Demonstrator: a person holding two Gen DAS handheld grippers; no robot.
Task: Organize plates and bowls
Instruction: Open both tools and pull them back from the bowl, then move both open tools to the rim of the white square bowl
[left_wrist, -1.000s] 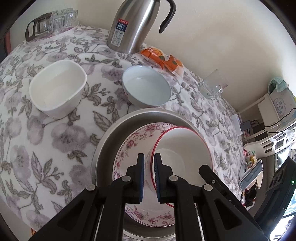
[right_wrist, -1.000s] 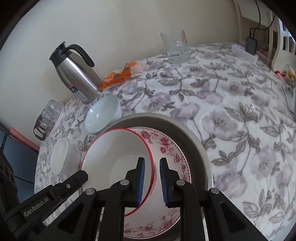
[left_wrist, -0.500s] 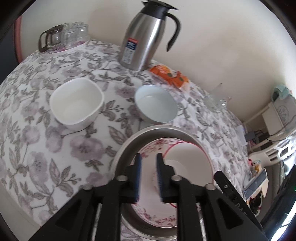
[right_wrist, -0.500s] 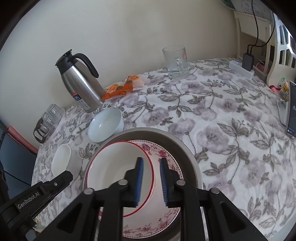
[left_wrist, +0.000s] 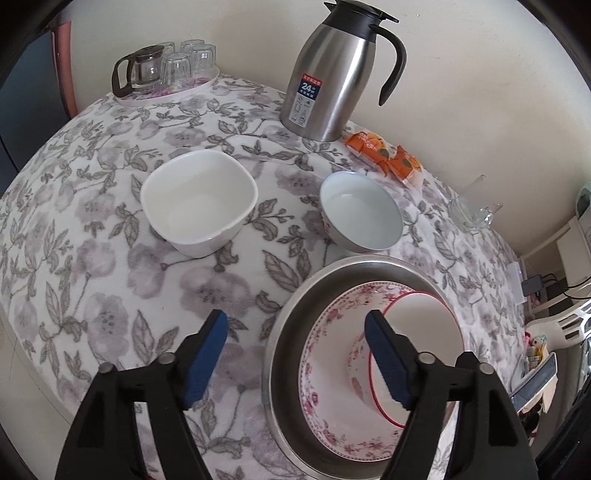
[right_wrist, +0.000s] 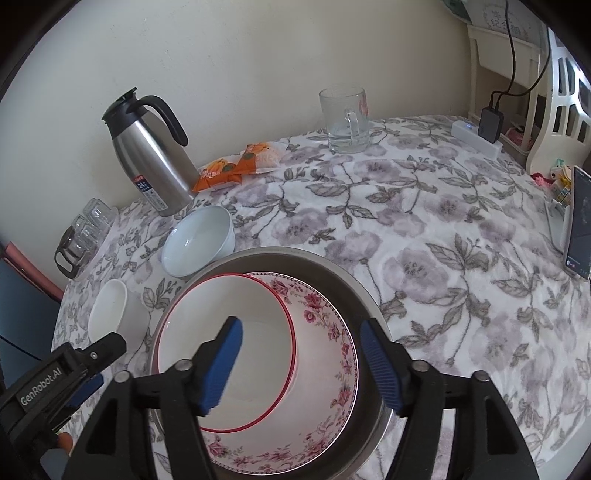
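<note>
Left wrist view: red-rimmed bowl (left_wrist: 417, 332) looks nested in floral bowl (left_wrist: 332, 373), both grippers' fingers (left_wrist: 207, 350) just spread empty, square bowl (left_wrist: 199, 199) and pale-blue bowl (left_wrist: 360, 218) left on desk (left_wrist: 92, 277).

My table (left_wrist: 92, 295), flower-print cloth

On it: steel basin (right_wrist: 369, 295), square white bowl (left_wrist: 199, 199), pale bowl (left_wrist: 362, 218), steel jug (left_wrist: 332, 70), orange packets (right_wrist: 236, 166) (by the wall), glass mug (right_wrist: 345, 120).

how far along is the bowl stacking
Done: the red-rimmed bowl sits nested in the floral bowl, inside the steel basin. In hand: nothing; the left gripper and right gripper have just opened, empty. Left: the square white bowl and round bowl remain on the tablecloth.
</note>
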